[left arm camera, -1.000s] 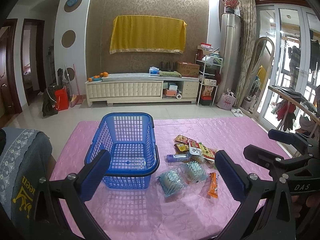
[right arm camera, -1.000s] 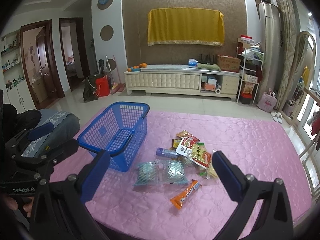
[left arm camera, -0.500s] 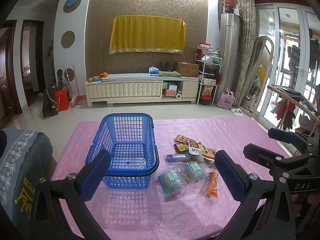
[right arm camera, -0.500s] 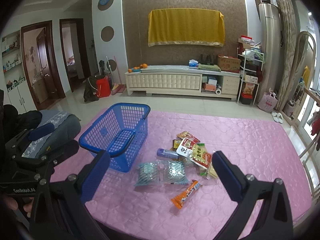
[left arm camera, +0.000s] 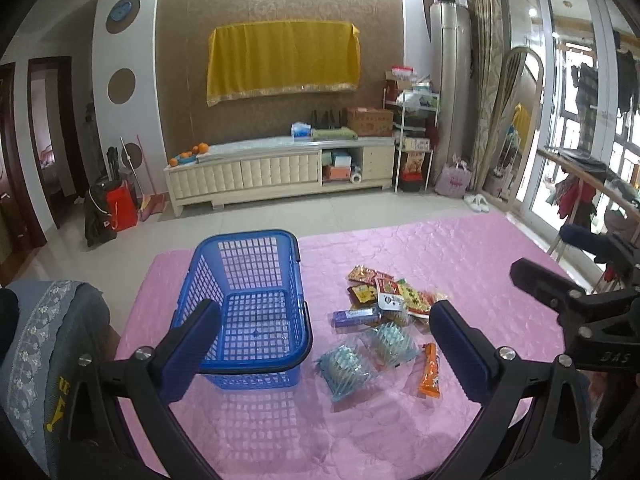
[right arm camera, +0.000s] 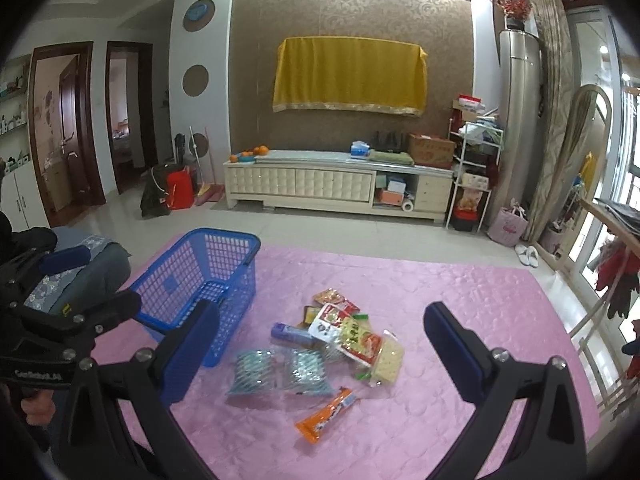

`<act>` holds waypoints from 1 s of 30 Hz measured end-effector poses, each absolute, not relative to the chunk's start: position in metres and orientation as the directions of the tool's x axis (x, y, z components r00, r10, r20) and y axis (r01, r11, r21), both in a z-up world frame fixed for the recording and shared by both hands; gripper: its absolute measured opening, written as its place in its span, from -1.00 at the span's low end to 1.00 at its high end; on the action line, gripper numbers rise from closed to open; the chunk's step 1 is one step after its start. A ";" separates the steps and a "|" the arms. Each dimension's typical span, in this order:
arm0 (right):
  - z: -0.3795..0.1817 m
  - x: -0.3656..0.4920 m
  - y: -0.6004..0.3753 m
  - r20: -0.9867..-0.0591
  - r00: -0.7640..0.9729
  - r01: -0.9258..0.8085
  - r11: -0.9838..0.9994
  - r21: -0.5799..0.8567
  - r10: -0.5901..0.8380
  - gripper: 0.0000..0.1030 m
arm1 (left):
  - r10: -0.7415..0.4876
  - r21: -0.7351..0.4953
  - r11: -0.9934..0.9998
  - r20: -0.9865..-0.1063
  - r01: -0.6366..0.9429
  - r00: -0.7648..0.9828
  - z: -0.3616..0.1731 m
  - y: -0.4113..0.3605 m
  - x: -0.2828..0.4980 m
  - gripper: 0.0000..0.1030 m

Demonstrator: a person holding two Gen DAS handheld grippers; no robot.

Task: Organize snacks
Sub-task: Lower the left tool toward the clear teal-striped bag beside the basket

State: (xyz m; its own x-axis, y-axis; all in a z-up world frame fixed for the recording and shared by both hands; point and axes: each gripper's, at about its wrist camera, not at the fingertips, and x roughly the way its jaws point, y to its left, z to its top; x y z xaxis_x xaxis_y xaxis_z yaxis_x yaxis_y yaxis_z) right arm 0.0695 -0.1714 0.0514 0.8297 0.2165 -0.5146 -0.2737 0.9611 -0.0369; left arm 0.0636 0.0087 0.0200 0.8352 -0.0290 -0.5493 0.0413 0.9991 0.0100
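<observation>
Snacks (right arm camera: 340,344) lie in a loose pile on pink quilted bench cover (right arm camera: 460,320), just right of blue basket (left arm camera: 252,304). Basket is empty, upright, handle folded down on near rim. Nearest the basket: two clear packs with teal striped contents (left arm camera: 344,364) side by side, touching. Orange stick pack (right arm camera: 326,408) lies nearest the cameras, slightly apart from the pile. Purple bar (right arm camera: 290,332) sits behind the clear packs, on the basket side of the pile. Red-yellow bags (right arm camera: 352,330) overlap each other farther back; a pale cracker pack (right arm camera: 386,360) sits on the side of the pile away from the basket.

Left tongs (left arm camera: 324,344) spread wide, holding nothing, hanging above the bench with the basket's near right corner and the clear packs between its blue pads (left arm camera: 192,336). Right tongs (right arm camera: 320,342) also wide apart, empty, framing the snack pile from above, not touching any pack. Right tongs' black frame shows at the right edge of the left view, and the left tongs' frame at the left edge of the right view, beside the basket. Grey cushioned chair (left arm camera: 44,352) stands left of the basket, off the bench edge.
</observation>
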 end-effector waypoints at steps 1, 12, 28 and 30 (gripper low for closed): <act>0.050 0.070 -0.173 -0.517 0.829 -0.273 0.961 -0.039 0.214 1.00 | -0.032 0.010 0.999 -0.563 0.046 0.826 0.017 0.006 0.069 1.00; -0.001 0.107 -0.206 -0.652 0.730 -0.241 0.970 0.033 0.204 1.00 | -0.062 -0.018 0.998 -0.664 0.068 0.745 -0.022 -0.018 0.102 1.00; -0.089 0.142 -0.209 -0.794 0.558 -0.302 0.950 0.077 0.241 0.67 | -0.046 -0.045 0.999 -0.847 0.015 0.529 -0.130 -0.029 0.155 0.58; -0.100 0.147 -0.206 -0.808 0.538 -0.313 0.947 0.073 0.240 0.67 | -0.037 -0.038 0.999 -0.858 0.009 0.512 -0.141 -0.030 0.160 0.58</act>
State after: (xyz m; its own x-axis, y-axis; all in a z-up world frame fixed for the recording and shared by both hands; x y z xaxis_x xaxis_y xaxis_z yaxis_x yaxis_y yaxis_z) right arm 0.1472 -0.2064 -0.1002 0.5379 0.2399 -0.8081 -0.3128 0.9470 0.0729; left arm 0.1600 -0.0305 -0.1411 0.5121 -0.0374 -0.8581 0.0094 0.9992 -0.0379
